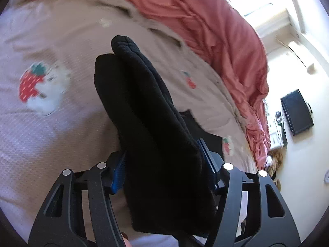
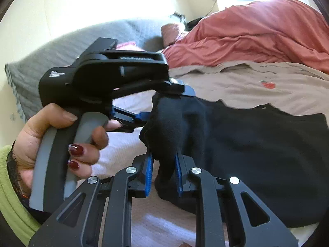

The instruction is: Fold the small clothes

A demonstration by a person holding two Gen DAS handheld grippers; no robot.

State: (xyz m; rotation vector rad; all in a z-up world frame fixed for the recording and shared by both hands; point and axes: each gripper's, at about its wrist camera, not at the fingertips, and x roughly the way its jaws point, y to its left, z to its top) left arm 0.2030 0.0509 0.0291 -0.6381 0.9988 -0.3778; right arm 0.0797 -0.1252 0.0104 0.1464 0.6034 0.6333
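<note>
A black garment [image 2: 257, 144] lies spread over the bed to the right, with its left edge lifted. My right gripper [image 2: 163, 173] is shut on a bunched fold of that edge, and the cloth is pinched between its blue pads [image 2: 149, 173]. My left gripper [image 2: 164, 103], held by a hand [image 2: 51, 142], comes in from the left just above; its two fingers close over the same raised edge. In the left wrist view a thick fold of the black garment [image 1: 148, 113] fills the gap of the left gripper [image 1: 163, 164] and stands up past its fingertips.
The bed has a beige sheet [image 1: 61, 135] printed with strawberries. A coral duvet [image 2: 257, 33] is heaped along the far side and a grey pillow [image 2: 61, 47] lies at the head. A dark screen [image 1: 297, 112] hangs on the wall beyond the bed.
</note>
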